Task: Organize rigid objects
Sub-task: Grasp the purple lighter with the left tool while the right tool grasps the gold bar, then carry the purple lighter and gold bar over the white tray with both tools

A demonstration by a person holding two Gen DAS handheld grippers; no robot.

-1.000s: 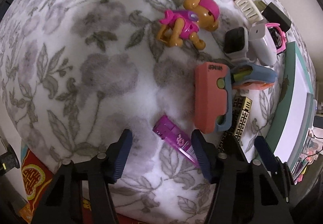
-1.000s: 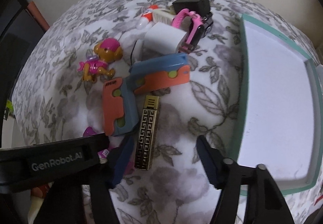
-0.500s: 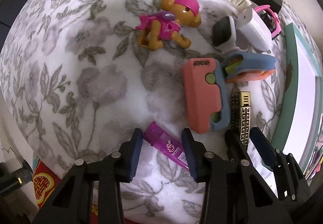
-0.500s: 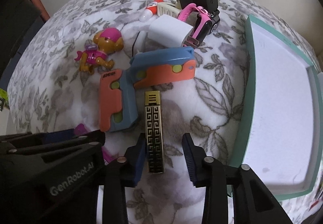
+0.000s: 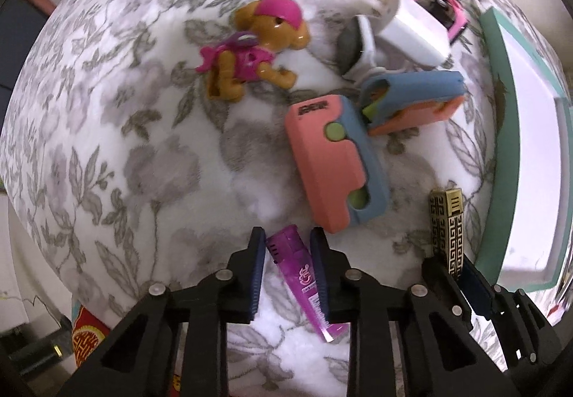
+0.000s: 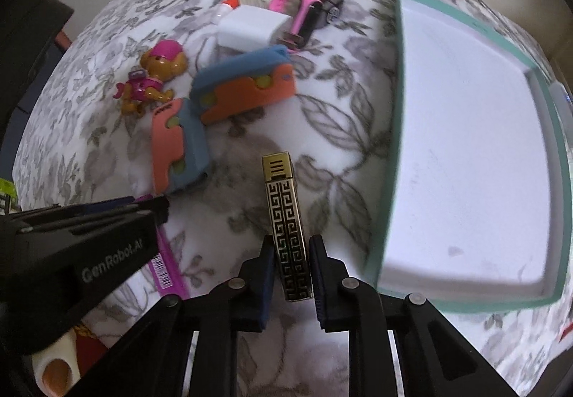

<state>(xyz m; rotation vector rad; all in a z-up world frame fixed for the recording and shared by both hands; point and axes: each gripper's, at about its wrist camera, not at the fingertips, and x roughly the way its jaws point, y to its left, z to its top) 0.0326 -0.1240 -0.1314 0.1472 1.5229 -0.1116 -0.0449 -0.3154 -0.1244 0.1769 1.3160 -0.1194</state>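
The left gripper points forward and down, its two dark blue pads drawn close together and pressing a purple lighter from both sides. Just to its right, the right gripper sits alongside, its pads clamped on a gold patterned lighter

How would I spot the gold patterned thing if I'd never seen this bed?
Start at the big teal-rimmed white tray on the floral blanket. Just left of it, a slim upright bar, the gold lighter, sits between the right gripper fingers. Only it has a black-and-gold maze pattern; the neighbouring lighter is purple.
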